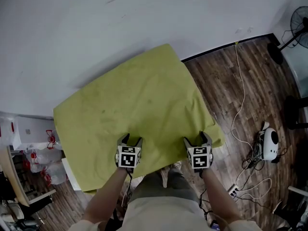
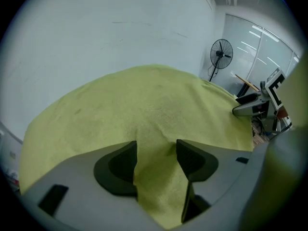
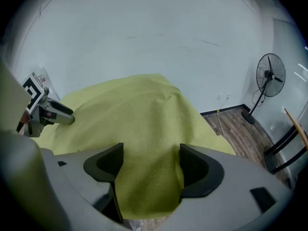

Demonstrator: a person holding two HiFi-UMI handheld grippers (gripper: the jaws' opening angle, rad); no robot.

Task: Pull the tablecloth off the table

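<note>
Head view sits high over the near edge of the table, staring steeply down: whole tablecloth (image 1: 144, 100), wall (image 1: 144, 23) beyond, floor (image 1: 231, 90) to the right. Left gripper (image 1: 132, 139) view rides low at that near edge, tight on the cloth, facing the wall; right gripper (image 1: 197, 138) view does likewise. All three share the cloth and the fan (image 3: 270, 76), and each gripper view catches the other gripper.

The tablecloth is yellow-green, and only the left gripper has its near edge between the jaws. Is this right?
Not quite. The right gripper also has the near edge of the yellow-green tablecloth between its jaws, like the left gripper; the right gripper view shows it.
</note>
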